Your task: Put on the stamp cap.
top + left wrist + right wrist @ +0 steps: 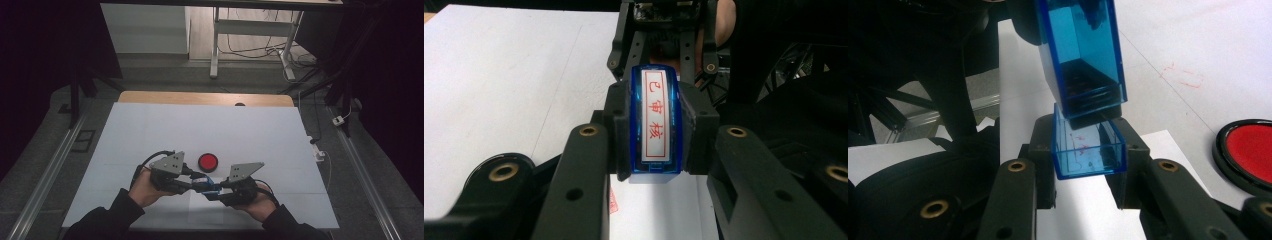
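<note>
A blue see-through stamp point(656, 120) with a white label in red characters sits between the jaws of my left gripper point(656, 127), which is shut on it. The stamp's clear blue cap point(1089, 150) is clamped between the jaws of my right gripper point(1089, 155). The stamp body point(1080, 50) hangs just above the cap's open mouth, dark face toward it; I cannot tell whether they touch. In the high view the left gripper point(197, 183) and right gripper point(216, 193) meet tip to tip over the near table, with the blue stamp point(210, 184) between them.
A round red ink pad point(208, 161) in a black rim lies just beyond the grippers. A white sheet point(200, 212) lies under them on the white table point(150, 130). Faint red stamp marks point(1180, 77) show on the table. A desk frame and cables stand on the floor beyond.
</note>
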`<move>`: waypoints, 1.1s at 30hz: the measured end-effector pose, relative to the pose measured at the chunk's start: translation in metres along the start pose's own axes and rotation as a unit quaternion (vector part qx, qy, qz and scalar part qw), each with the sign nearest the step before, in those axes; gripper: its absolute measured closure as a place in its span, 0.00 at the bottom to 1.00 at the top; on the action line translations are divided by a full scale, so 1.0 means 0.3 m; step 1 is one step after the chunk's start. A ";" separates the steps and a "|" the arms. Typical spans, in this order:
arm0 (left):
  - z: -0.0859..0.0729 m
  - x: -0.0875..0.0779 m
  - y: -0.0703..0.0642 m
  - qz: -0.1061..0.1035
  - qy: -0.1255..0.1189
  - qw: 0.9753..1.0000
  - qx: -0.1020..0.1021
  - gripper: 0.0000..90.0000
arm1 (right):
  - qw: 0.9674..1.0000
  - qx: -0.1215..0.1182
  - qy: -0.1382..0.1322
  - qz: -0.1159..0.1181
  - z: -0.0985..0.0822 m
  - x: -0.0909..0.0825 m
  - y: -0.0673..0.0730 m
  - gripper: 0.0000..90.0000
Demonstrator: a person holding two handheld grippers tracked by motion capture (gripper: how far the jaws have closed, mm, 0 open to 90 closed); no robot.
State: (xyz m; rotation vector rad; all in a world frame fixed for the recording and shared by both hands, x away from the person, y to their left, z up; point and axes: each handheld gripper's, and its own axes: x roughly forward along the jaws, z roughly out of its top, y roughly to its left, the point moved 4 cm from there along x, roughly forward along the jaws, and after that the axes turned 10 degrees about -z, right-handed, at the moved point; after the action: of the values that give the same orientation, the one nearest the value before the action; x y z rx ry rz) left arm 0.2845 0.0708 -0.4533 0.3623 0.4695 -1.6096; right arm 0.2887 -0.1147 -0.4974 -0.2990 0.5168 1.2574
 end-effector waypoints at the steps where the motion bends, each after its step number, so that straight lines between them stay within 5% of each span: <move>1: 0.000 0.001 -0.001 -0.001 0.000 1.000 0.001 0.78 | 1.000 0.000 0.000 0.000 0.001 0.001 0.000 0.75; 33: -0.002 0.007 -0.012 -0.029 -0.020 0.999 0.026 0.78 | 0.999 -0.011 -0.010 0.033 0.016 0.009 0.018 0.76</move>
State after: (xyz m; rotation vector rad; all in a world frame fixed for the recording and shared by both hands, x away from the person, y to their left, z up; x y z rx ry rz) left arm 0.2806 0.0696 -0.4546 0.3582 0.4110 -1.6855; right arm 0.2851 -0.1086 -0.4943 -0.2898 0.4996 1.3289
